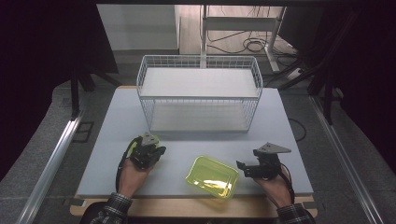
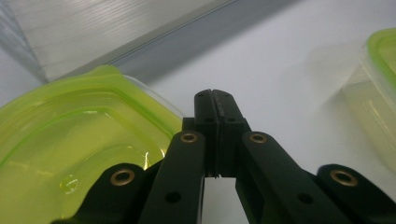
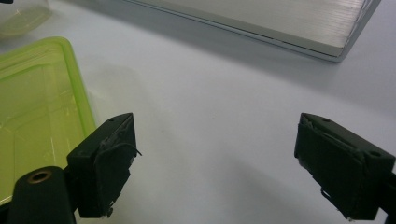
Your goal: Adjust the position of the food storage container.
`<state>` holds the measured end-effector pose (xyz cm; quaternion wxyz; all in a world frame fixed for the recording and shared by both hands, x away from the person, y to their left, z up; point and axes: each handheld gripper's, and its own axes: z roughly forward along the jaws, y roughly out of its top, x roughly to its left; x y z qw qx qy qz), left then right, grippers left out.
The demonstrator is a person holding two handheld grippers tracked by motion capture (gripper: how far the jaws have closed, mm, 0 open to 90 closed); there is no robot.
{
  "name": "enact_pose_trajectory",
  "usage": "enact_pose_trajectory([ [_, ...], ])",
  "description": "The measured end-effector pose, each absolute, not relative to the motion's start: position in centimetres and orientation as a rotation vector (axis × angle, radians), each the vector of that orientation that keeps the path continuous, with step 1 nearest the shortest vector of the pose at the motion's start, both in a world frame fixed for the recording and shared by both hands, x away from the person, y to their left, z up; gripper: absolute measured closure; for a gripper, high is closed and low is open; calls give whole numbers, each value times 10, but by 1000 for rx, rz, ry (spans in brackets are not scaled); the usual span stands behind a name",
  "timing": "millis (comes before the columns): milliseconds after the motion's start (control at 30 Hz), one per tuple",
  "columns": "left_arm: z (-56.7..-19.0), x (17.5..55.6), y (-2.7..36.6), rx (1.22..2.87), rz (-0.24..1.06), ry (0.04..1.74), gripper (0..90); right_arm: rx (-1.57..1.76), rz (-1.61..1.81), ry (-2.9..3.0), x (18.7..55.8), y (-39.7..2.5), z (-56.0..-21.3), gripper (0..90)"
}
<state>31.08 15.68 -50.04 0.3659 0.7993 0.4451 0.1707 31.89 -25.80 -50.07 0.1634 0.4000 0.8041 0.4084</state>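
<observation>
High view: we held left gripper [image 1: 148,150] near wire basket [image 1: 201,93], right gripper [image 1: 247,168] just beside yellow-green container [image 1: 212,177] (mid-table, near front edge). Left gripper view: our jaws pressed together, empty, second container [image 2: 70,149] alongside. Right gripper view: our jaws spread wide.

In the left gripper view a yellow-green lid [image 2: 70,140] runs off the left and bottom edges, and the black links of the left gripper [image 2: 215,109] cover its near corner. A clear container [image 2: 373,102] is cut by the right edge and blurred (its far side cannot be made out). In the right gripper view the lid leaves the frame at the left. From the high view, whatever the left hand [image 1: 135,170] holds is hidden beneath its gripper.
</observation>
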Motion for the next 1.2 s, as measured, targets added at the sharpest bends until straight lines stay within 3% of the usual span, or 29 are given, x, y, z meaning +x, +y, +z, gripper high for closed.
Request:
enact_pose_trajectory([
  [633, -503, 317, 198, 1978, 464, 1275, 900, 1138, 1161, 2302, 319, -258, -501, 139],
  [833, -501, 311, 193, 1986, 470, 1237, 900, 1130, 1160, 2304, 318, -258, -500, 167],
  [967, -499, 300, 181, 2002, 464, 1165, 900, 1115, 1165, 2317, 315, -259, -495, 260],
  [1000, -500, 296, 174, 2014, 459, 1130, 900, 1115, 1164, 2318, 312, -260, -492, 367],
  [1200, -502, 286, 157, 2035, 390, 1037, 900, 1055, 1149, 2394, 297, -255, -482, 713],
])
